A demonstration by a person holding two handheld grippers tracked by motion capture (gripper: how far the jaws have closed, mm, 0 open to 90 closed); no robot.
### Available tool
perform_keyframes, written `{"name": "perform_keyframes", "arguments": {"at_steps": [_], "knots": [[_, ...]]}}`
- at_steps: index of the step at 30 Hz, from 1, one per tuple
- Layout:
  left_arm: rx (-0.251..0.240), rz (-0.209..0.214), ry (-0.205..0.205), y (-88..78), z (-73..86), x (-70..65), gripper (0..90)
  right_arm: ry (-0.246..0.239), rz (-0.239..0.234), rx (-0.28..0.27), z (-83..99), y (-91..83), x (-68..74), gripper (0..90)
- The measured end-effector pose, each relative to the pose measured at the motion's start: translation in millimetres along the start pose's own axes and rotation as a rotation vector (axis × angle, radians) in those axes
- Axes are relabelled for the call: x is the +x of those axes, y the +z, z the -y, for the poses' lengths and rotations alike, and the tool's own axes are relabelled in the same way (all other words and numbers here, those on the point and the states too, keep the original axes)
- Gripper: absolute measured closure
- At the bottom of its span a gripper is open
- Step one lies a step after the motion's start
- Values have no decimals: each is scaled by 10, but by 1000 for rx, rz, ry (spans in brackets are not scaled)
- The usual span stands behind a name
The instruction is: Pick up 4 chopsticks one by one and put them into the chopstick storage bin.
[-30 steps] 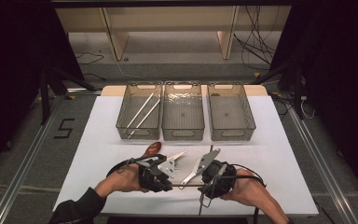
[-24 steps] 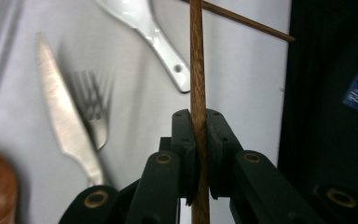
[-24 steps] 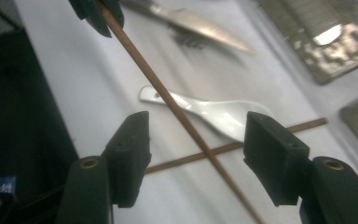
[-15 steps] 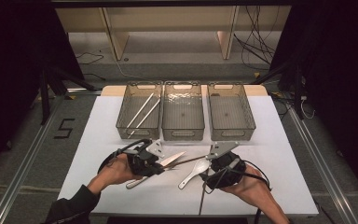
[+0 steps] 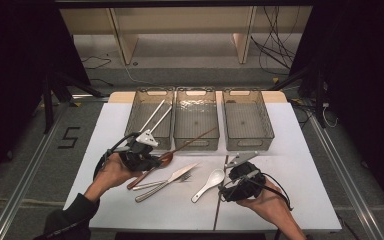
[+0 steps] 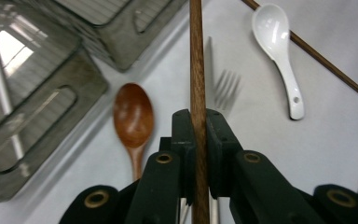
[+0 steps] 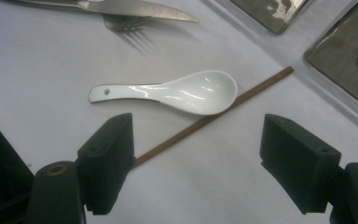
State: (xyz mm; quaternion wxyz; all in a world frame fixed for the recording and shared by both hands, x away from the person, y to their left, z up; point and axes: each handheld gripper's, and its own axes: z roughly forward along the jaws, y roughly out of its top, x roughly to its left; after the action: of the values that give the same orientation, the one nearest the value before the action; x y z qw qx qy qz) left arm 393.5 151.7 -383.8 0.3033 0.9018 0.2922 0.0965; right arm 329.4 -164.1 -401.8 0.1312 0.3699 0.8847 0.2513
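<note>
High view: white spoon (image 5: 209, 184) flat on the counter (image 5: 300, 150), bowl up and away from the person. Left of the spoon, the left tool (image 5: 159, 160), pinching a brown chopstick (image 5: 195, 139) near one end. Chopstick lifted off the counter, slanting up and away from the spoon toward the front wall of the middle bin (image 5: 196, 146). Just right of the spoon, the right tool (image 5: 226, 188), low over the counter, spread wide, having just been opening, pressing on nothing. Between the spoon and the left tool: a knife (image 5: 167, 182) and a fork (image 5: 186, 177), side by side. Further left of the spoon, under the left tool, a wooden spoon (image 5: 166, 159). Beyond the spoon, three clear bins in a row; in the left bin (image 5: 139, 112), metal chopsticks (image 5: 157, 112); to the spoon's far right, the right bin (image 5: 247, 144).

Left gripper view: jaws pressed together on the chopstick (image 6: 196, 70), shaft running straight up between the pads. White spoon (image 6: 277, 42) upper right, wooden spoon (image 6: 133, 114) at left, fork tines between them.

Right gripper view: jaws well apart, with bare counter between the pads. Ahead of them, the white spoon (image 7: 177, 91), lying crosswise. Touching the spoon's bowl and passing under its edge, the other chopstick (image 7: 205, 120), flat on the counter, near end hidden behind the left pad. Beyond the spoon, the knife blade and fork tines.
</note>
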Motion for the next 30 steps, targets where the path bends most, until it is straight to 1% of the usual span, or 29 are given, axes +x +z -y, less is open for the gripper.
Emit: {"name": "perform_keyframes", "arguments": {"at_steps": [4,5,9,14,16,20,21,23,26,28,30], "knots": [[-16,-24,-45,-38,-1,96,831,-2,0,15,24,34,11,269],[-16,-28,-47,-44,1,132,831,-4,-1,18,27,40,14,269],[-29,-56,-89,-77,15,266,831,-6,-5,19,27,45,21,269],[-55,-98,-158,-146,32,456,831,-4,-1,24,35,54,19,268],[-56,-110,-178,-168,37,521,831,-6,-1,29,48,60,20,264],[-61,-138,-228,-155,66,668,831,-1,-3,36,70,68,15,262],[-62,-139,-240,-151,70,703,831,-2,-4,36,72,68,15,262],[-62,-150,-255,-143,69,767,831,-2,-8,37,74,68,16,262],[-69,-167,-293,-123,46,871,831,1,-9,42,77,69,23,262],[-70,-174,-300,-115,28,921,831,1,-9,44,79,70,23,262],[-71,-182,-317,-103,7,965,831,2,-10,43,81,70,22,262]]}}
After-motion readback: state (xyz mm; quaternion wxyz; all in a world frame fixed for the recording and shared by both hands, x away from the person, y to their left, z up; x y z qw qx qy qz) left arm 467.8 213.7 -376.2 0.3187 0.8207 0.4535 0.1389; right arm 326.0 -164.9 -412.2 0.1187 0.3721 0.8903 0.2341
